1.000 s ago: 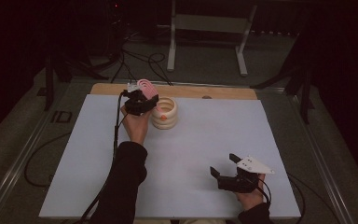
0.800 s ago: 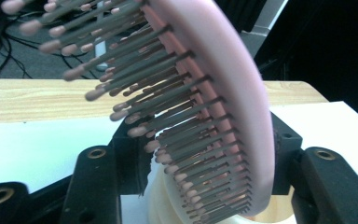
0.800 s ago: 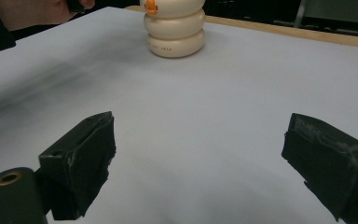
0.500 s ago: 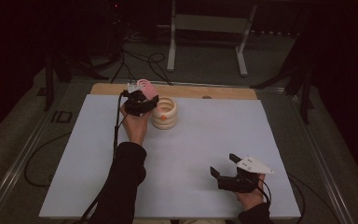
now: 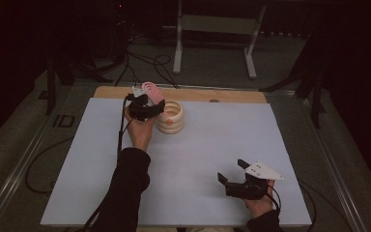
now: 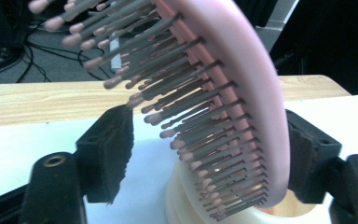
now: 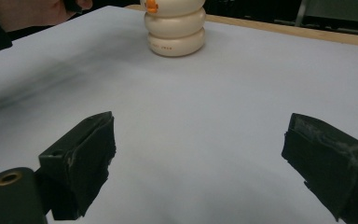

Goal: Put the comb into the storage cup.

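High view shows the left gripper (image 5: pixel 147 107) at the far left of the white table (image 5: pixel 203 145), holding a pink hairbrush (image 5: pixel 152 92) over a cream ribbed holder (image 5: pixel 170 117) of stacked rounded rings. Left gripper view shows the hairbrush (image 6: pixel 242 93) tilted between the jaws, a smooth curved plastic back with rows of grey, pink-tipped bristles; the jaws have just been opening, the bristle tips now barely off the left pad, the back against the right one. Right gripper (image 5: pixel 236 176) hovers near the front edge, jaws spread wide on nothing, broad bare tabletop around it. A wooden strip (image 5: pixel 232 95) edges the far side.
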`<action>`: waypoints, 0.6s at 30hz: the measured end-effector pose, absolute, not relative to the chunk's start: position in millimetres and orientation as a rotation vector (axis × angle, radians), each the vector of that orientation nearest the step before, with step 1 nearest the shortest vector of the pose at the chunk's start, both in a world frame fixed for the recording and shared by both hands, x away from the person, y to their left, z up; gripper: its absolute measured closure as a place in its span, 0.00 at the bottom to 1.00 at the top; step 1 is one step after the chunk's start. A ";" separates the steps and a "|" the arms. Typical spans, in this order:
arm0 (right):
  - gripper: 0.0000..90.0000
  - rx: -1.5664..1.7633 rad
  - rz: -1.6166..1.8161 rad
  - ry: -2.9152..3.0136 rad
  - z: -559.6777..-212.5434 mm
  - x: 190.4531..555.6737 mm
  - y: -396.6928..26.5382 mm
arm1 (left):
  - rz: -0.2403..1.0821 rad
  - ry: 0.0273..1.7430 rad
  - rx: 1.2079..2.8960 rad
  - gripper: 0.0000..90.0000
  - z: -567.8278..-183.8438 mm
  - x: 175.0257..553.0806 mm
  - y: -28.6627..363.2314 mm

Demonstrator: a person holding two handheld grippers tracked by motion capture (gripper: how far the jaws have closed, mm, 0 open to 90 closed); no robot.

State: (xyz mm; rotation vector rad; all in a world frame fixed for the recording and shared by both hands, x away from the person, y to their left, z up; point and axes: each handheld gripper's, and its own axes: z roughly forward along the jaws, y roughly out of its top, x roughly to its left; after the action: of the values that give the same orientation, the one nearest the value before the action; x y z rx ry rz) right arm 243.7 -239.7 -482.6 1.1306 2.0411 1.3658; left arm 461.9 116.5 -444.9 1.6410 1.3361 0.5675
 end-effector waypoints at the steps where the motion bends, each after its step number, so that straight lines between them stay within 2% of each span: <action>1: 0.10 1.131 1.366 2.041 -482.6 243.7 -239.7 | 0.568 1.336 1.641 0.27 -444.9 461.9 116.5; 2: 0.10 1.131 1.366 2.041 -482.6 243.7 -239.7 | 0.578 1.345 1.640 0.27 -443.9 461.8 116.8; 3: 0.10 1.128 1.365 2.040 -482.6 243.8 -239.7 | 0.578 1.348 1.639 0.21 -443.7 461.7 116.9; 18: 0.10 1.126 1.363 2.042 -482.6 243.7 -239.3 | 0.621 1.367 1.685 0.06 -443.3 460.6 116.4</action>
State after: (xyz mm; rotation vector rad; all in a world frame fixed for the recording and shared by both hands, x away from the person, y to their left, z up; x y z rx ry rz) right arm 243.7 -239.3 -482.6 1.1265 2.0417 1.3635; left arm 460.6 116.4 -443.3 1.6851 1.3666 0.6205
